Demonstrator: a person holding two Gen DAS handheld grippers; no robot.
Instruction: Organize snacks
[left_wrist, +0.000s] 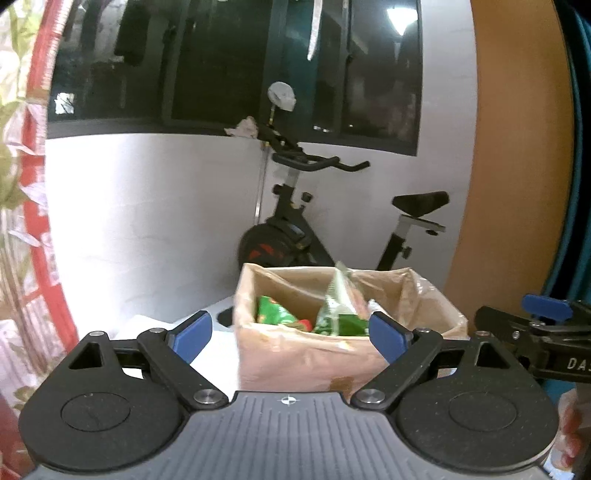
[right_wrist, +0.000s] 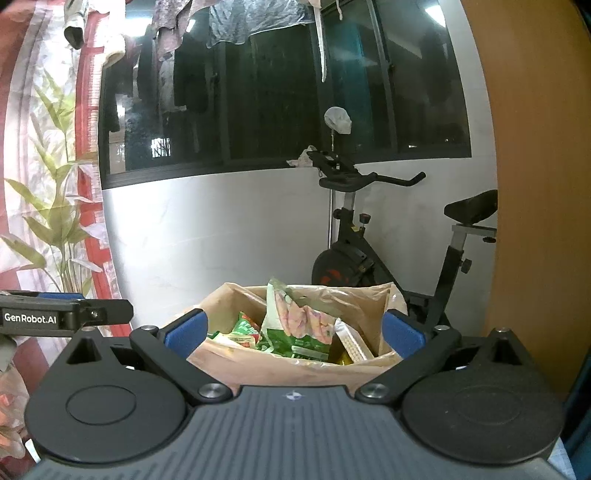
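Observation:
A brown cardboard box (left_wrist: 295, 365) stands just ahead of both grippers; it also shows in the right wrist view (right_wrist: 280, 369). It holds several snack packets: green ones (left_wrist: 277, 314) and a tall green and pink packet (right_wrist: 295, 325) standing upright, plus a pale ribbed pack (right_wrist: 352, 343). My left gripper (left_wrist: 290, 332) is open and empty, in front of the box's near wall. My right gripper (right_wrist: 293, 332) is open and empty, its blue fingertips (right_wrist: 184, 332) to either side of the box's near rim. The right gripper shows at the left view's right edge (left_wrist: 543, 317).
A black exercise bike (left_wrist: 295, 229) stands behind the box against a white wall under a dark window. A wooden panel (right_wrist: 535, 184) rises on the right. A red and floral curtain (right_wrist: 44, 184) hangs on the left. The box sits on a white surface (left_wrist: 218, 343).

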